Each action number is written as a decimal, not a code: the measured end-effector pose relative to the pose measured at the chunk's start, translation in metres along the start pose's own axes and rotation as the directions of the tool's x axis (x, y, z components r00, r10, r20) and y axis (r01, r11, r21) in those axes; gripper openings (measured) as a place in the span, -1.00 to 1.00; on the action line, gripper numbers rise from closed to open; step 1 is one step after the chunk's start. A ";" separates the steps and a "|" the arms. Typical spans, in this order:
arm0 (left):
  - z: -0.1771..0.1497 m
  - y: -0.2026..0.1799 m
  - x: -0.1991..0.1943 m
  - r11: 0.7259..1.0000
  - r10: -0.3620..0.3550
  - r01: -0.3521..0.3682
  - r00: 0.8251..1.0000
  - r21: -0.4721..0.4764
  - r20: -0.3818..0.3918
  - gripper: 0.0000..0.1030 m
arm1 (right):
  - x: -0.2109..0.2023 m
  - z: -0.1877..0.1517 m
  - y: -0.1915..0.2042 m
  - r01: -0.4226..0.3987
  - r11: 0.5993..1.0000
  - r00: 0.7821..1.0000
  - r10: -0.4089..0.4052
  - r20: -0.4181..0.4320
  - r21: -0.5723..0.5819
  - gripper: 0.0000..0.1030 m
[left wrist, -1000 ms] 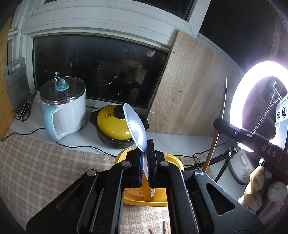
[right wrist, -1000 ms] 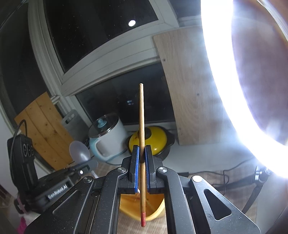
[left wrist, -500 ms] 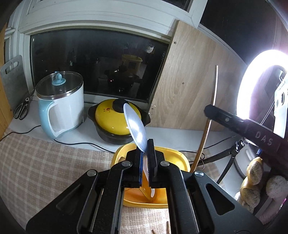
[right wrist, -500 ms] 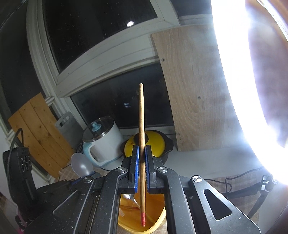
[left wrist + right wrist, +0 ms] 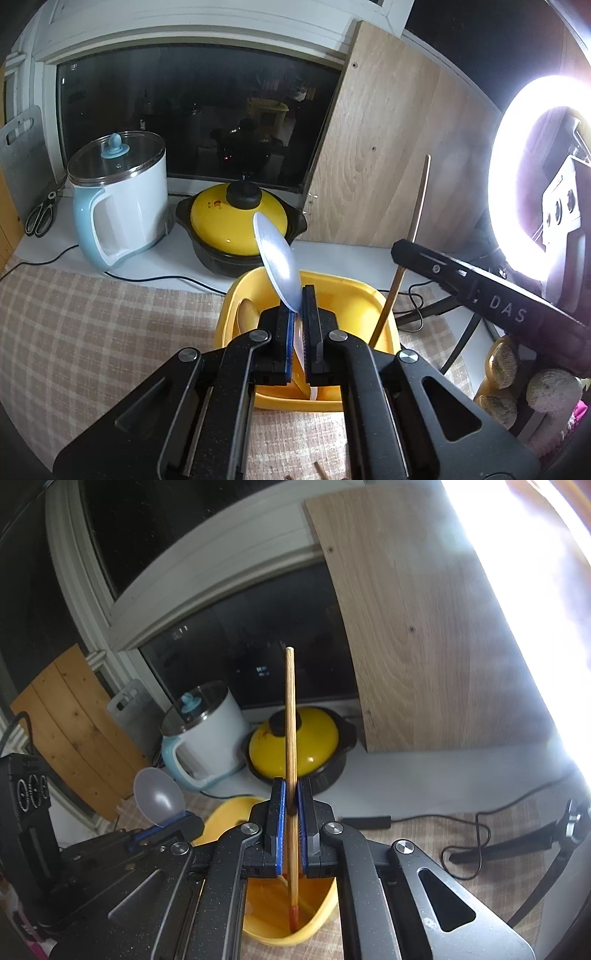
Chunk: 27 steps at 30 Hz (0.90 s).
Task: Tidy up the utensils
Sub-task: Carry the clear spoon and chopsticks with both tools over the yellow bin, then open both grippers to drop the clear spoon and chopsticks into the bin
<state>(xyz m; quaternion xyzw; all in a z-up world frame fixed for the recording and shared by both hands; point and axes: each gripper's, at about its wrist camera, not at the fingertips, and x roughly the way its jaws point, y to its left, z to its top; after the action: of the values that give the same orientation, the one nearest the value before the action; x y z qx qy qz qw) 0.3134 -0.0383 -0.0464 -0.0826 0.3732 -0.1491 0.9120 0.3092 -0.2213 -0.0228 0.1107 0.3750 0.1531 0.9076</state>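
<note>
The left tongs (image 5: 298, 325) pinch a light, slippery plastic spoon (image 5: 276, 266) by its handle; the right tongs (image 5: 290, 827) pinch a stiff wooden chopstick (image 5: 290, 720) at mid-shaft, both over the yellow tub (image 5: 354, 291).

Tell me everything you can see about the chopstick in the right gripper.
The chopstick is one slim, round stick of light wood or bamboo, with a red-painted lower tip. It stands nearly upright, clamped partway up its length between the blue-padded jaws of the right gripper, which are shut on it. Its blunt top end rises well above the jaws; its red tip hangs down inside the yellow tub. Whether that tip touches the tub's floor cannot be told.
</note>
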 end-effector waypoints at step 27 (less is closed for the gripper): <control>-0.017 -0.005 -0.034 1.000 -0.002 0.002 1.000 0.001 0.015 -0.54 | -0.014 -0.025 -0.005 0.013 1.000 0.998 -0.012 -0.055 0.018 -0.44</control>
<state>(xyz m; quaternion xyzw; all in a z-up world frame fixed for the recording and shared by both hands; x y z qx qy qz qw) 0.2779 -0.0325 -0.0349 -0.0834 0.3662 -0.1494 0.9147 0.2823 -0.2292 -0.0328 0.1122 0.4021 0.1468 0.8968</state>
